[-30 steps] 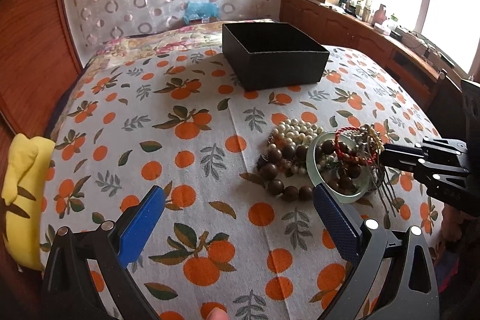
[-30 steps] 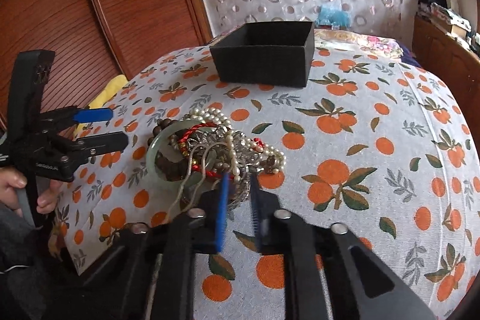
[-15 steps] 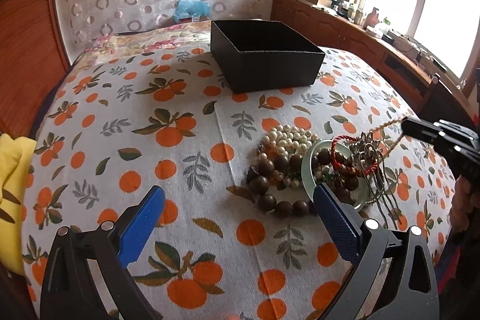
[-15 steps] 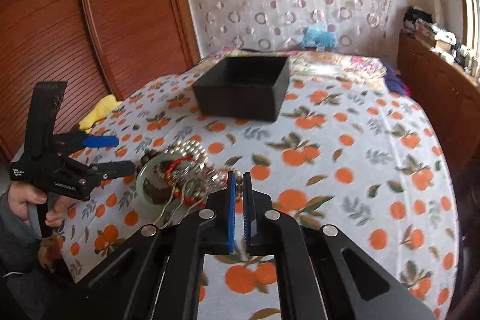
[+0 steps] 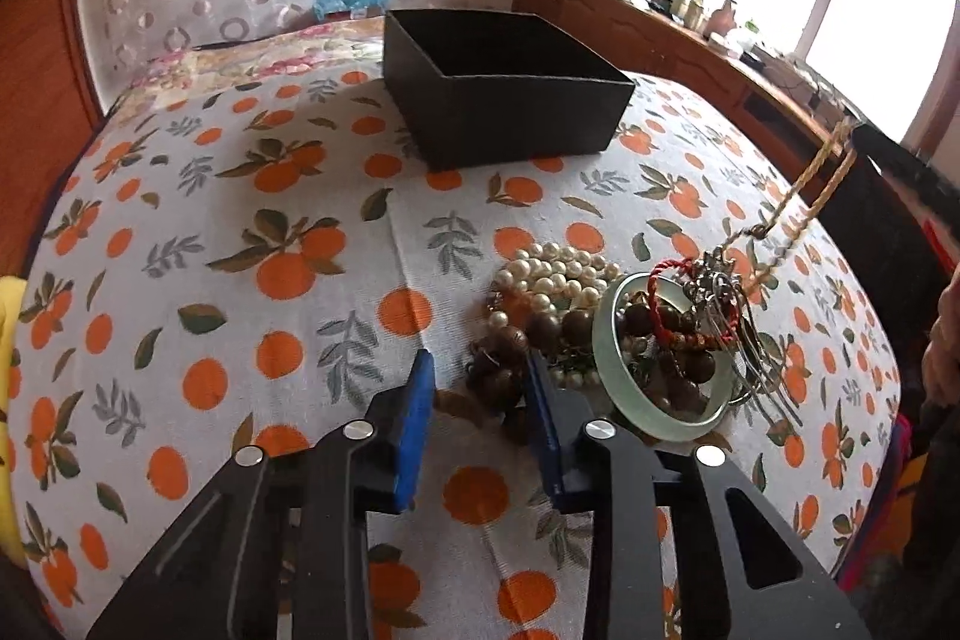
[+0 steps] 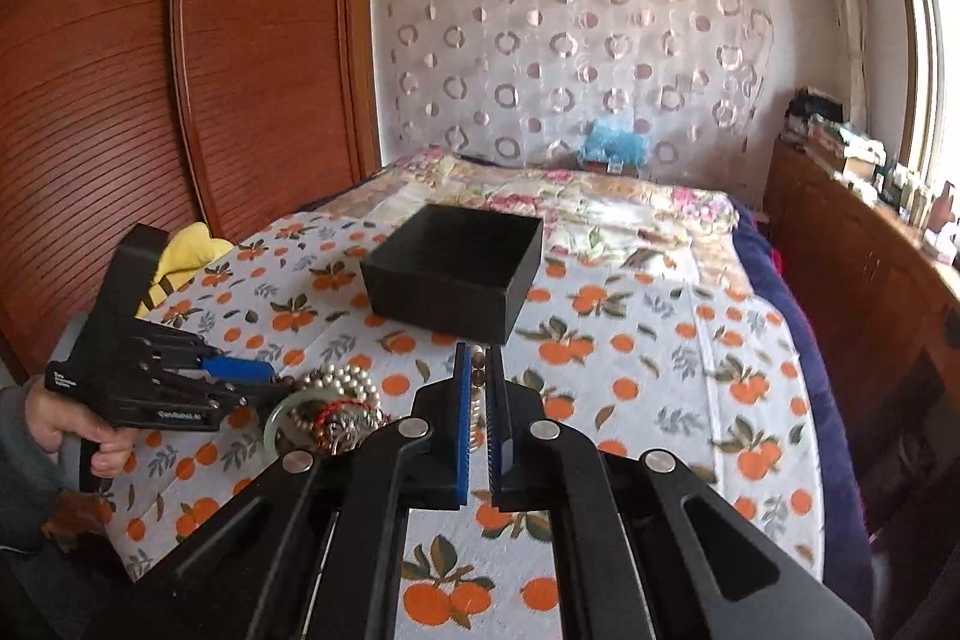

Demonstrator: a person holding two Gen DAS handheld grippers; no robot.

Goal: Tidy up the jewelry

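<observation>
Honestly hard to sort out this pile: the jewelry heap sits on the orange-print bed cover (image 5: 240,280), well short of the open black square box (image 5: 504,100), and it's all tangled. I can pick out a white pearl strand (image 5: 558,274), dark brown wooden beads (image 5: 510,346), a pale green jade bangle (image 5: 606,358) tipped up on its edge, and a red cord bracelet (image 5: 660,316). My left gripper (image 5: 480,388) has its jaws closing around the wooden beads, which sit between the blue pads, though I can't tell if they're touching yet. My right gripper (image 6: 477,400) is pinched nearly closed on a braided gold chain (image 5: 810,184), which runs taut and diagonal up from the heap; its gripped end is mostly hidden.
</observation>
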